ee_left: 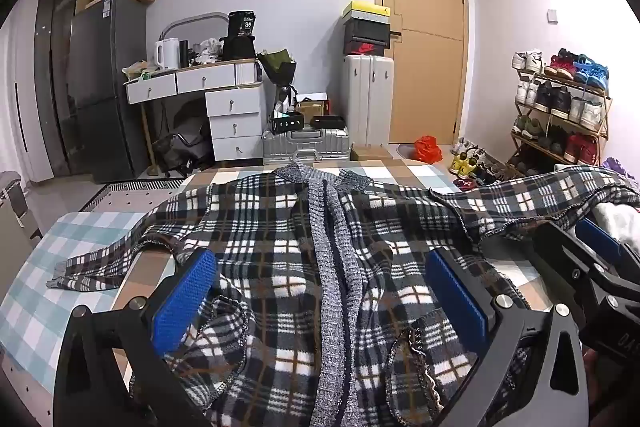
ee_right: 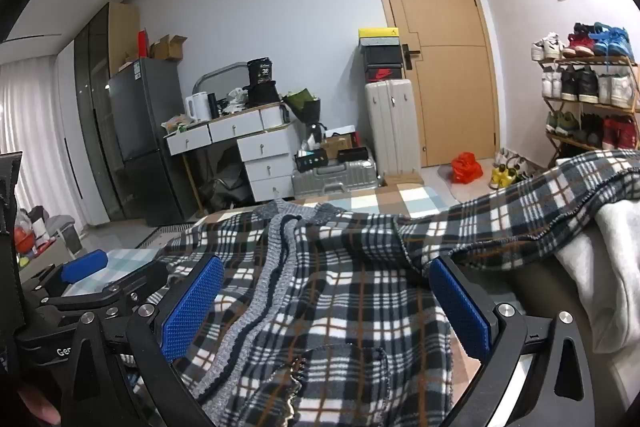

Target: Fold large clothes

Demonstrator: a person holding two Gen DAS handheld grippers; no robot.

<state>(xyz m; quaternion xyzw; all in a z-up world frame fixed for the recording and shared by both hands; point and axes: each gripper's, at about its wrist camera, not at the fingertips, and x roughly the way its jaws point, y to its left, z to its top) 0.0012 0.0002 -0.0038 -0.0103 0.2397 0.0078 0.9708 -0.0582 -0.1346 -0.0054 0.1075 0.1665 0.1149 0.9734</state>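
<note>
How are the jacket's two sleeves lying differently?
The left sleeve lies flat on the checked bed cover, stretched out sideways. The right sleeve does not lie flat: it is draped up over a pale heap at the bed's edge. The left sleeve's cuff shows; the right sleeve's end is out of view. Both have the same dark plaid.

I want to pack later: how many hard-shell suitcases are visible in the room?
2. An upright white ribbed hard-shell suitcase stands beside the wooden door; a silver ribbed hard-shell suitcase lies flat left of it. Clutter may hide others.
</note>
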